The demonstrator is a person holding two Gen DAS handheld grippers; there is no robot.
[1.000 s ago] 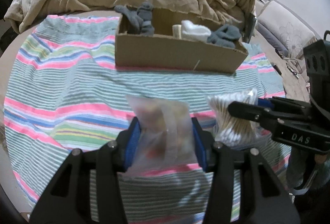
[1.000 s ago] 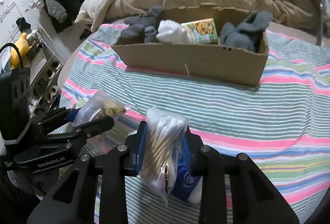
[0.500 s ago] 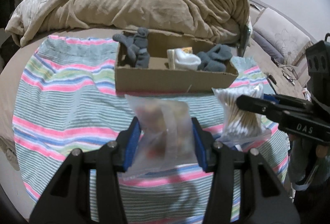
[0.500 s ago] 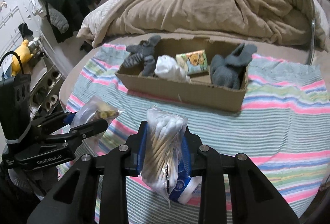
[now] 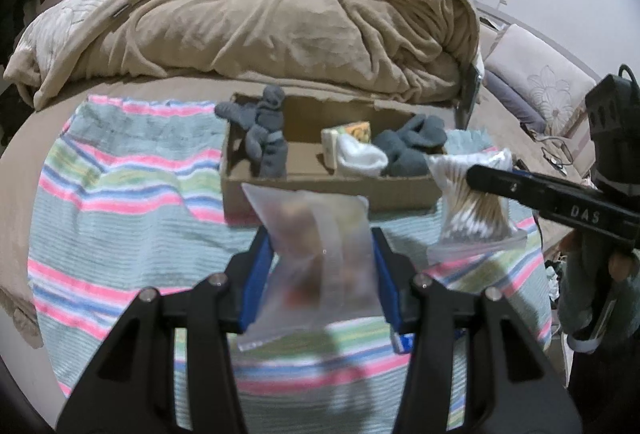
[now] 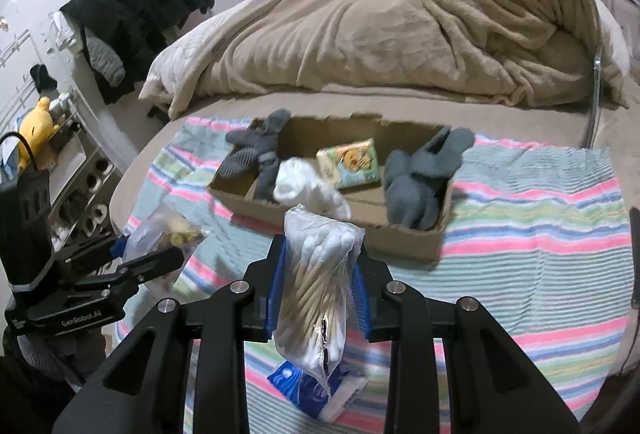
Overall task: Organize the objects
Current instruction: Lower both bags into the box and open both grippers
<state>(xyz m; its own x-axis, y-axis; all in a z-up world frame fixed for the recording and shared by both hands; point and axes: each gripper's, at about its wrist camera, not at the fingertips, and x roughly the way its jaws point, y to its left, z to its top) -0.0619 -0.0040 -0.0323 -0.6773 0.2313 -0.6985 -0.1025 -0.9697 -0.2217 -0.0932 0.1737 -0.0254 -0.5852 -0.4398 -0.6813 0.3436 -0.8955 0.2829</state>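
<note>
While L gripper point(image 5: 320, 258) pinches snack bag point(image 5: 320, 246), R gripper point(image 6: 318, 286) grips swab pack point(image 6: 316, 274).

Matt brown cardboard box point(image 6: 404, 240), glossy clear plastic bag point(image 5: 320, 258), soft striped cloth point(image 6: 540, 246), plush tan blanket point(image 5: 280, 22).

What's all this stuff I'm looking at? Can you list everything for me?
cardboard box: one, brown, on the striped towel
grey socks: two bundles, box ends
white sock: one, box middle
tissue pack: one, green-orange, in box
striped towel: one, pastel, on bed
blanket: one, tan, behind box
blue packet: one, on towel
cotton swab bag: one, clear, in right gripper
snack bag: one, clear, in left gripper
</note>
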